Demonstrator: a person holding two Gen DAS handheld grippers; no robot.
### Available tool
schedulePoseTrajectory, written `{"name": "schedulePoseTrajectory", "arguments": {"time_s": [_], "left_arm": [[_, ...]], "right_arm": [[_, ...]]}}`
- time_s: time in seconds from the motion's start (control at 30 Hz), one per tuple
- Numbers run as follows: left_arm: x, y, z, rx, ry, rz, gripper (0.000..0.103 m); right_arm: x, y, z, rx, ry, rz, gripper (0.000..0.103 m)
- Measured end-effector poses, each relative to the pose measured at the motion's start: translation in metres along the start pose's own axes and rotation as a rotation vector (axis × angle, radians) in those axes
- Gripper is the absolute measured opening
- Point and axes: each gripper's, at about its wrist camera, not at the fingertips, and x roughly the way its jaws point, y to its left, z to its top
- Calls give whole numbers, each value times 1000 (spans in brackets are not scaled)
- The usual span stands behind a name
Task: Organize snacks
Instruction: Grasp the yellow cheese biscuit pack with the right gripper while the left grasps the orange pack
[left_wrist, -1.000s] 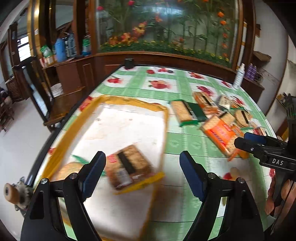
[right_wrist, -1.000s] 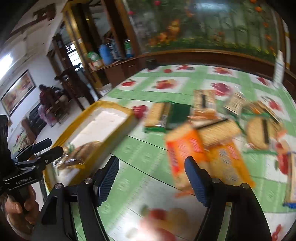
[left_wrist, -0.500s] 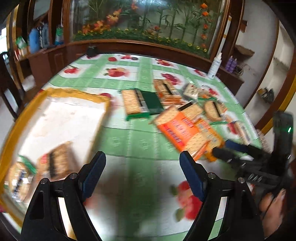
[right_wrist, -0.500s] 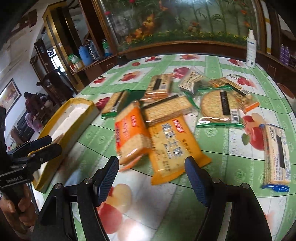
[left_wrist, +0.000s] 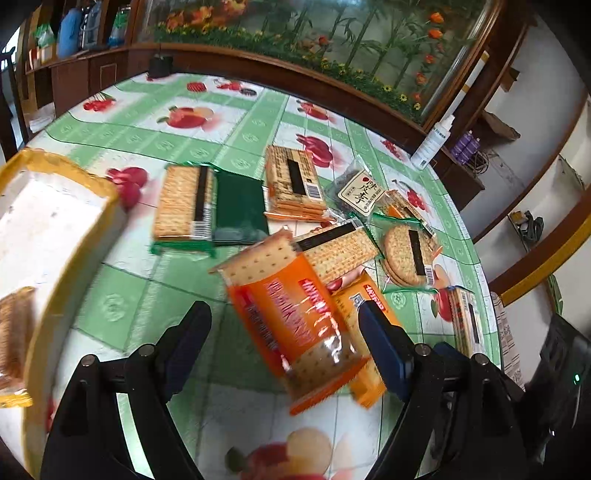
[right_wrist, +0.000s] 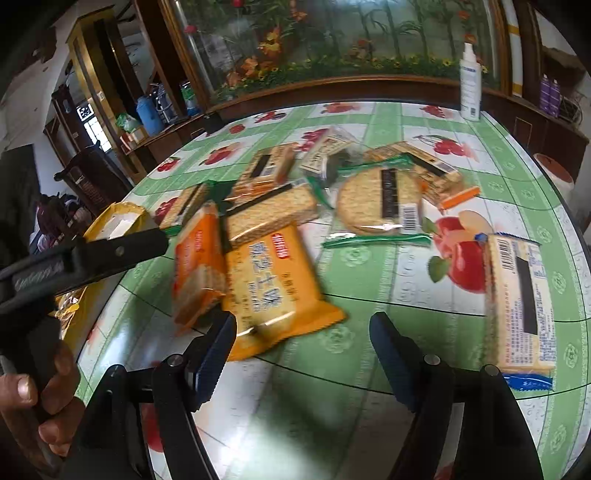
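- The left gripper has its jaws wide apart, straddling the orange cracker pack without touching it; the pack lies on the table, leaning over its neighbours.
- The right gripper is also spread and empty, near the yellow cracker pack.
- Both packs look light, with slick film and brittle crackers inside; I judge a gentle pinch across the short sides safest, away from the crimped end seals.
- The orange pack bears a red logo patch and pale Chinese characters, blurred beyond reading.
- The tray, to the left, already holds a cracker pack.
- Farther off, the round biscuit pack shows a barcode, and a small dark sachet has a cream label of Chinese script.
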Motion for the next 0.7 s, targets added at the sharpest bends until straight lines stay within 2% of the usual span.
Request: {"name": "schedulePoseTrajectory", "arguments": {"time_s": [0.17,0.23,0.37,0.53,0.7], "left_arm": [[27,-2,4,46,55,78,83],[30,4,3,53,64,76,82],[33,13,-5,151,83,186,83],[25,25,-9,176,95,199,83],[30,27,-3,183,102,243,83]], "right_arm": [[2,-8,5,-6,2,6,77],[3,-6,8,-27,0,17,77],[11,8,13,-101,19,52,77],[33,32,20,-212,75,46,77],[57,43,26,-249,112,-12,79]]}}
